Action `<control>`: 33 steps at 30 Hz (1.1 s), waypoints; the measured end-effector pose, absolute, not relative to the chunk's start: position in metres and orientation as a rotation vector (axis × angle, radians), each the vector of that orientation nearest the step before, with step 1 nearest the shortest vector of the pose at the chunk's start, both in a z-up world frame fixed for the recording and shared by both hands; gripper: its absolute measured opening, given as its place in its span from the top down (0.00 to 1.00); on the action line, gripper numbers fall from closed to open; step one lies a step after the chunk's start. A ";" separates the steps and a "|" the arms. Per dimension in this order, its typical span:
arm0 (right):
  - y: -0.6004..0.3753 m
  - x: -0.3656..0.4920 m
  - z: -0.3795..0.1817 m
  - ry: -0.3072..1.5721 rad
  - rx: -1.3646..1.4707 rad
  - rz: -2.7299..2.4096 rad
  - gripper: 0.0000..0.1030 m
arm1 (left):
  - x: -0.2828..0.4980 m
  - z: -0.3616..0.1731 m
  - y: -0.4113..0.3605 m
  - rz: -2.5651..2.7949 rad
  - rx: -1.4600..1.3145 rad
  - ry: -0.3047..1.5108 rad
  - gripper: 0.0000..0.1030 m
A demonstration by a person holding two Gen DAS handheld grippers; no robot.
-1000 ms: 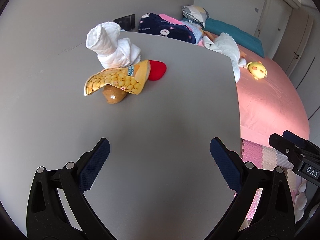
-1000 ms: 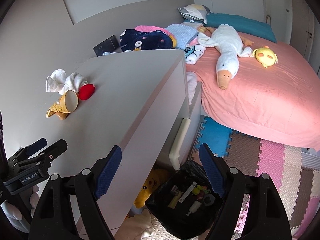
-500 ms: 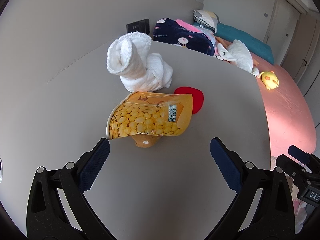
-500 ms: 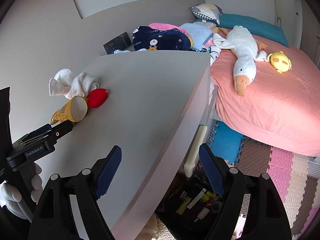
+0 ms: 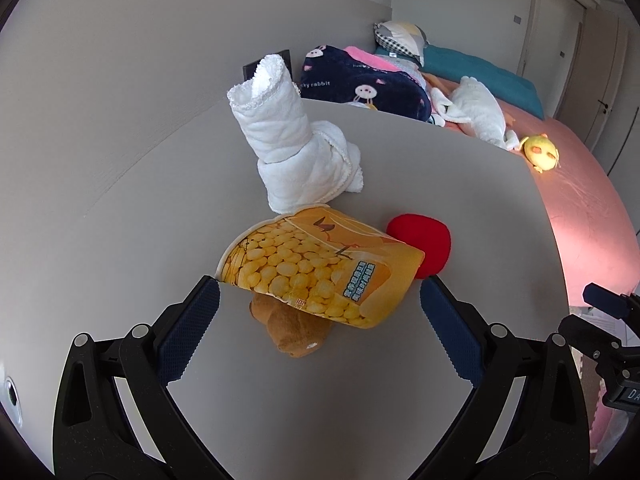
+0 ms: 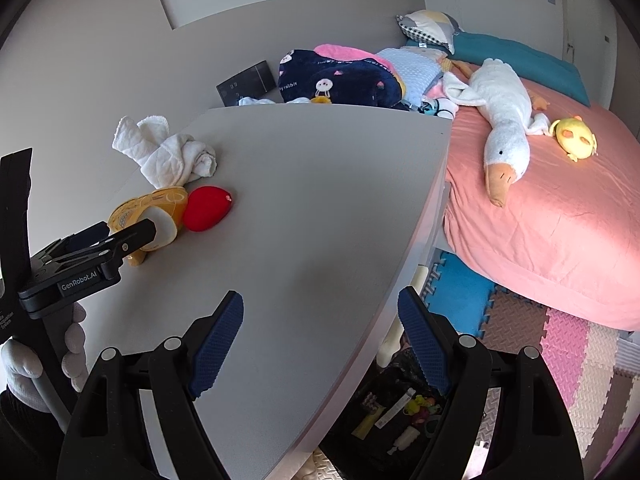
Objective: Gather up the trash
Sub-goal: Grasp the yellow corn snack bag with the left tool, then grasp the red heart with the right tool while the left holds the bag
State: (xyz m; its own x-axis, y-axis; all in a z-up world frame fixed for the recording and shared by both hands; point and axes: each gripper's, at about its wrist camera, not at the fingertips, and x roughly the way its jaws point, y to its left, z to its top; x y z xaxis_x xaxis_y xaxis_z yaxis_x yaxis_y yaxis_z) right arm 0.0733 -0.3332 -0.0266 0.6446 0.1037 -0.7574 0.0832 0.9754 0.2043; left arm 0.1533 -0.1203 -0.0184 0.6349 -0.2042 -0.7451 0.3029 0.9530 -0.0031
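A yellow snack bag (image 5: 320,268) with corn-puff print lies on the grey table (image 5: 280,400), resting on a small brown object (image 5: 298,334). My left gripper (image 5: 320,312) is open, its blue pads on either side of the bag's near end without touching it. The bag also shows in the right wrist view (image 6: 156,216), partly hidden by the left gripper's body. My right gripper (image 6: 320,344) is open and empty over the table's near right edge. A black trash bag (image 6: 400,420) with several bits of trash sits on the floor below that edge.
A rolled white towel (image 5: 296,152) stands just behind the snack bag, and a red soft object (image 5: 422,242) lies to its right. A pink bed (image 6: 560,220) with a white goose plush (image 6: 504,108) and a yellow plush (image 6: 576,138) is on the right. Foam mats (image 6: 560,360) cover the floor.
My left gripper has moved forward to the snack bag, so the bag now sits between its open pads. My right gripper has shifted slightly left over the table edge.
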 end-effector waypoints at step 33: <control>-0.265 0.146 -0.011 0.842 0.144 0.130 0.22 | 0.178 0.016 -0.054 -0.414 -0.220 0.723 0.79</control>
